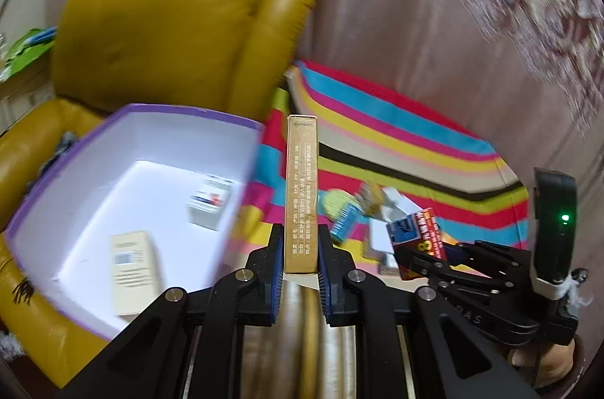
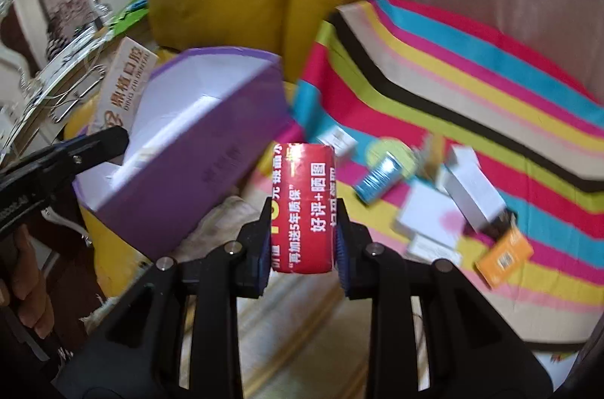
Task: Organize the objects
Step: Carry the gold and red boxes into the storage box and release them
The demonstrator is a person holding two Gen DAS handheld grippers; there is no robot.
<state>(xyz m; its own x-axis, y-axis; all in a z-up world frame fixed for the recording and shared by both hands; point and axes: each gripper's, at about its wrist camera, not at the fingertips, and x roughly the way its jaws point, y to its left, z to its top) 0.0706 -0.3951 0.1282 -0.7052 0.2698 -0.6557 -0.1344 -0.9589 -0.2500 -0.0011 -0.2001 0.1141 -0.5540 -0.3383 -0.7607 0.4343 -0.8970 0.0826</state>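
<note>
So right now I've got something in each gripper. My left gripper [image 1: 300, 251] is clamped on a long gold box [image 1: 301, 187], held upright-ish so its long axis runs straight out along the fingers, away from me. My right gripper [image 2: 302, 248] is squeezed around a red package [image 2: 304, 206] with white and yellow print; it looks rounded from this angle, though I can't be sure of its real shape.

The thing that matters for the next move: the purple box [image 1: 49, 187] with the white inside sits to the left of both grippers, on the yellow leather seat [image 1: 158, 33]. From the left wrist view its open top is just beside the gold box, lower and to the left, so the left hand is clearly the nearer one. I'd guess the gold box goes in first, laid flat so its length runs along the box floor rather than standing up.

Already inside: a pale yellow box [image 1: 134, 270] lying flat near the front and a small white box with red and blue print [image 1: 209, 204] further back.

Still loose on the striped cloth [image 2: 472, 67] to the right: a blue box [image 2: 379, 180], some white boxes [image 2: 472, 187] and an orange box [image 2: 504, 257], bunched close together.
</note>
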